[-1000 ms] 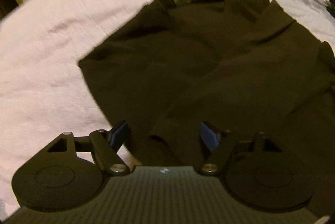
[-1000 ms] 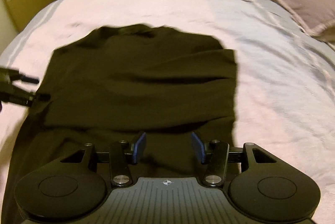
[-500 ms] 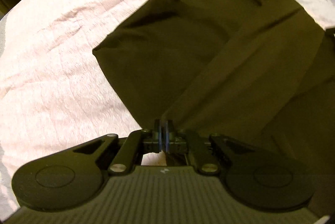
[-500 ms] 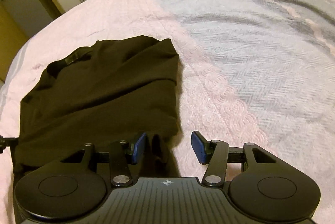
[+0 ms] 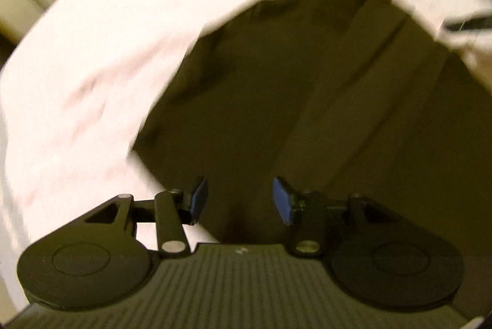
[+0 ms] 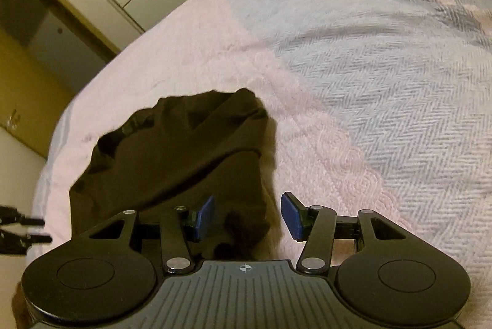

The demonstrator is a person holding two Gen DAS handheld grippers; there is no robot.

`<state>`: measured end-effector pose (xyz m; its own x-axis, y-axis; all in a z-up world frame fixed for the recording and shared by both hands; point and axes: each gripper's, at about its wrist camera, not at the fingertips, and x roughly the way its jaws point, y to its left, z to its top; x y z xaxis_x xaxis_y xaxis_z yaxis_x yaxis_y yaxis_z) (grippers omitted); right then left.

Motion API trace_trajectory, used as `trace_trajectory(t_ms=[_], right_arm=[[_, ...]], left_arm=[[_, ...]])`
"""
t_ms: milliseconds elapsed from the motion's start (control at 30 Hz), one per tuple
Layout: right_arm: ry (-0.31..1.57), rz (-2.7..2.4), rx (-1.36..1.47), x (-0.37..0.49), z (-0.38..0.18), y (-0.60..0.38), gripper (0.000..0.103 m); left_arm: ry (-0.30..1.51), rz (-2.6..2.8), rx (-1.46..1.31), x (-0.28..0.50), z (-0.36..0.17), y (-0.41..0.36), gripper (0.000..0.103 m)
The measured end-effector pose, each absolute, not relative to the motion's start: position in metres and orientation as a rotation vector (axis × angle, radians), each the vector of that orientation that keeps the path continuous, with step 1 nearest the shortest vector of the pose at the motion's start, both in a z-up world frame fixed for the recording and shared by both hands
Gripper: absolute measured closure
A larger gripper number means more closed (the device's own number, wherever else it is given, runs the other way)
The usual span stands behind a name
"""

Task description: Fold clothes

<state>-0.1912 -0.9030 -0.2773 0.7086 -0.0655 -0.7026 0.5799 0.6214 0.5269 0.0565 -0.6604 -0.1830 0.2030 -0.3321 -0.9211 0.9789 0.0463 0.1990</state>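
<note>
dark garment [image 6: 184, 163] lies partly folded on the pink and blue bedspread [image 6: 353, 89], near the left edge of the bed, its layers stacked so the next fold can start from a near edge. left gripper [image 5: 236, 200] hangs above it, jaws opening, nothing pinched. right gripper [image 6: 246, 218] stands wide over the near right corner, gripping nothing, probably ready to take it.
</note>
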Motion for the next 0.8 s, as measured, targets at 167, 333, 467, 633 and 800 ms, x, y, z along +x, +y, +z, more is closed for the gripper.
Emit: trace_trajectory(t_ms=[167,333,467,633,800], right_arm=[[0.775,-0.338,0.943,-0.179,-0.305,-0.911,0.052],[0.806,-0.282,0.918,-0.185,-0.305,-0.903,0.085],[0.795,-0.259,0.912,-0.191,-0.300,-0.901,0.086],[0.800,-0.240,0.895,-0.202,-0.302,-0.897,0.090],[0.795,-0.246,0.898,-0.215,-0.307,-0.894,0.099]], left_arm=[[0.714,-1.461,0.970,0.012,-0.185,-0.759,0.059],[0.616,-1.655,0.988,-0.037,-0.213,-0.846,0.059],[0.609,-1.734,1.031,-0.060,-0.244,-0.899,0.055],[0.662,-1.771,1.205,-0.080,-0.282,-0.942,0.089],[0.630,-1.737,1.183,-0.070,-0.283,-0.949,0.097]])
